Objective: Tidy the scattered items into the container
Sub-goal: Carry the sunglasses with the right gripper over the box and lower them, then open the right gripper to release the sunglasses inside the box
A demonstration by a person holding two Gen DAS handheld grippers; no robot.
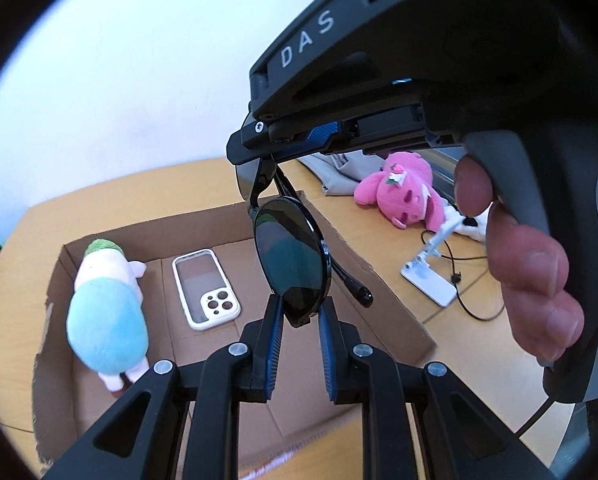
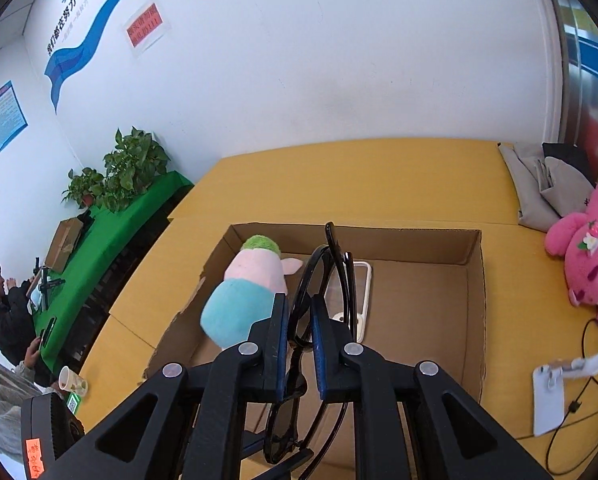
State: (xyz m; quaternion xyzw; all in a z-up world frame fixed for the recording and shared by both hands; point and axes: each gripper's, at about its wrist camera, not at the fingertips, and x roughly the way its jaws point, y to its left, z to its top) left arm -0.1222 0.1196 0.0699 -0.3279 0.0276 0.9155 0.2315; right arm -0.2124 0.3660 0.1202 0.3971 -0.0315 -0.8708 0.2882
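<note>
Black sunglasses [image 1: 293,264] hang over the open cardboard box [image 1: 379,280]. My right gripper [image 1: 259,168] is shut on their upper part; in the right wrist view the sunglasses [image 2: 319,280] sit between its pads [image 2: 299,328]. My left gripper [image 1: 301,312] has its fingers either side of the lower lens rim; contact is unclear. In the box lie a blue, pink and green plush [image 1: 107,304] and a white phone case [image 1: 205,288]. Both also show in the right wrist view: the plush [image 2: 247,292] and the case [image 2: 365,296].
A pink plush [image 1: 403,192] lies on the yellow table [image 1: 451,340] right of the box, near a white phone stand [image 1: 431,280] with a black cable and grey cloth [image 2: 539,184]. A paper cup [image 2: 73,382] stands at the left edge.
</note>
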